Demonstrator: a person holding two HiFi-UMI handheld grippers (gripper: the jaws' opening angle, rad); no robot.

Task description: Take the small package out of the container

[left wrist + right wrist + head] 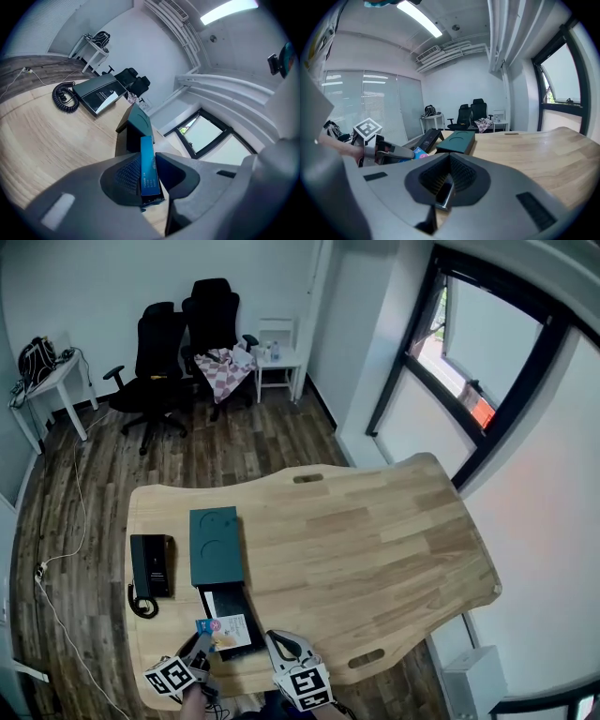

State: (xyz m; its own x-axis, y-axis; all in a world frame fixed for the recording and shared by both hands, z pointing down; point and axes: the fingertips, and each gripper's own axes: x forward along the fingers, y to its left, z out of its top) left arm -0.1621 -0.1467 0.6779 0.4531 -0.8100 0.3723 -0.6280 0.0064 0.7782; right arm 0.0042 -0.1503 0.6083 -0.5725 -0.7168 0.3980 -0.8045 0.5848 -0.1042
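The small package (208, 626) is a flat blue pack with a pink spot. My left gripper (202, 645) is shut on it just left of the black container (228, 604), which lies open near the table's front edge with a white card inside. In the left gripper view the package (148, 159) stands edge-on between the pads, clear of the table. My right gripper (275, 641) sits at the container's near right corner. In its own view the right gripper (449, 161) has its jaws together, with a thin dark strip low in the gap. That view also shows the package (418, 152).
A dark green lid (215, 545) lies flat beyond the container. A black desk phone (150, 563) with a coiled cord (65, 97) sits at the table's left. The wooden table (375, 540) stretches to the right. Office chairs (187, 343) stand on the floor behind.
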